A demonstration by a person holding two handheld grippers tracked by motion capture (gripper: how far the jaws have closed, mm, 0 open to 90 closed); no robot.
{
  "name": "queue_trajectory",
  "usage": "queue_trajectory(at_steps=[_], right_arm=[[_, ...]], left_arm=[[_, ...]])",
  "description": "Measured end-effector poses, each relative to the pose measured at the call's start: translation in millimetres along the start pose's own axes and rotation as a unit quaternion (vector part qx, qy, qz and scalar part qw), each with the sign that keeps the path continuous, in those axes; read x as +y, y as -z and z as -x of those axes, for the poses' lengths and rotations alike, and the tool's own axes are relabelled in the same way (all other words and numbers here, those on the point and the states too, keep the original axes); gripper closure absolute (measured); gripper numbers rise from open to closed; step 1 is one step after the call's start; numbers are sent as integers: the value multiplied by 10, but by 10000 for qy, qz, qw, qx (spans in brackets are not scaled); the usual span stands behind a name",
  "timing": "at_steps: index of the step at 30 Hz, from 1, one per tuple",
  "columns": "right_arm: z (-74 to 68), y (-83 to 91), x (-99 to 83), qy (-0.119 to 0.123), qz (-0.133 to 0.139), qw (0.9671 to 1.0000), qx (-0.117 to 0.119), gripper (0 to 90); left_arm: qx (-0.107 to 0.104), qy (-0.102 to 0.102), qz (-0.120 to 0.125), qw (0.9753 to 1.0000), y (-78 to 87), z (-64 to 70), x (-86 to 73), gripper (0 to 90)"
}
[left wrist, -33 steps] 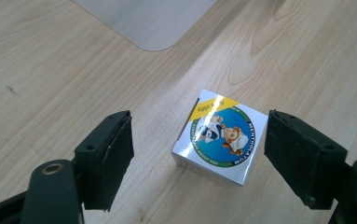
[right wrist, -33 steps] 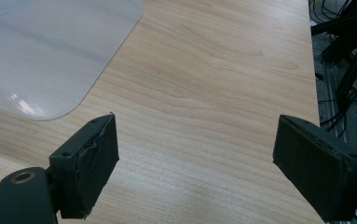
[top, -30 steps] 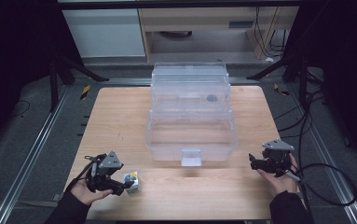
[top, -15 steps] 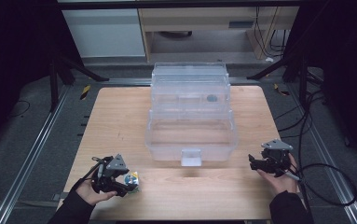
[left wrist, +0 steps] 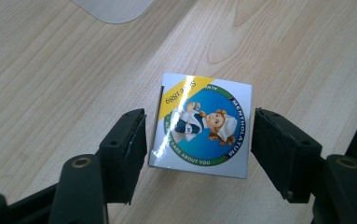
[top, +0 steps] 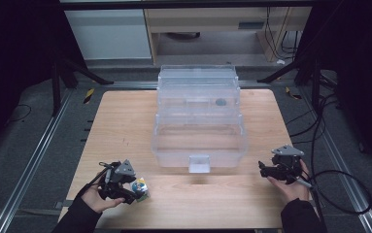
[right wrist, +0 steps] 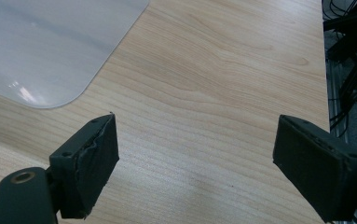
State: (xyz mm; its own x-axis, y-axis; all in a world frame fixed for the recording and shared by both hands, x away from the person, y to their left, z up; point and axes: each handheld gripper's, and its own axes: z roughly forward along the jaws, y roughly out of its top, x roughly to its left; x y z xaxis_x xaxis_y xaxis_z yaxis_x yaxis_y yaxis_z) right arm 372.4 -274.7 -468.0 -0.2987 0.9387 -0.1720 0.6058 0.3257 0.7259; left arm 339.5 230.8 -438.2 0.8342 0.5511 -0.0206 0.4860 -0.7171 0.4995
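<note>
A small square box [left wrist: 202, 128] with a blue round Mentholatum label lies flat on the wooden table [left wrist: 283, 51]. My left gripper [left wrist: 199, 140] is open and straddles it, one jaw on each side. The left jaw is almost at the box's edge, and the right jaw stands a little off it. In the high view the box [top: 140, 187] is near the table's front left, at the tips of the left gripper [top: 131, 193]. My right gripper [top: 265, 169] hovers at the front right, open with nothing between its jaws [right wrist: 195, 154].
A clear plastic tiered organiser [top: 199, 121] stands in the middle of the table, with a small dark item in an upper tray [top: 220, 102]. Its rounded corner shows in the left gripper view [left wrist: 113, 9] and the right gripper view [right wrist: 41, 46]. Cables trail off the table's right edge [top: 339, 184].
My left gripper has slid a little to the right, so its jaws now flank the box. The right gripper has stayed put.
</note>
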Motion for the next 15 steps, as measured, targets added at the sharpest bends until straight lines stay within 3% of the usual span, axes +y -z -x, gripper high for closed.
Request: queue_trajectory(at_steps=[8, 15], right_arm=[[-7, -10, -1, 33, -48, 10000, 30, 142], [-11, -26, -3, 54, -84, 9999, 50, 140]], left_arm=[[-29, -195, -393, 9990, -127, 12, 106, 375], [-8, -231, -597, 9979, -205, -3, 115, 406]])
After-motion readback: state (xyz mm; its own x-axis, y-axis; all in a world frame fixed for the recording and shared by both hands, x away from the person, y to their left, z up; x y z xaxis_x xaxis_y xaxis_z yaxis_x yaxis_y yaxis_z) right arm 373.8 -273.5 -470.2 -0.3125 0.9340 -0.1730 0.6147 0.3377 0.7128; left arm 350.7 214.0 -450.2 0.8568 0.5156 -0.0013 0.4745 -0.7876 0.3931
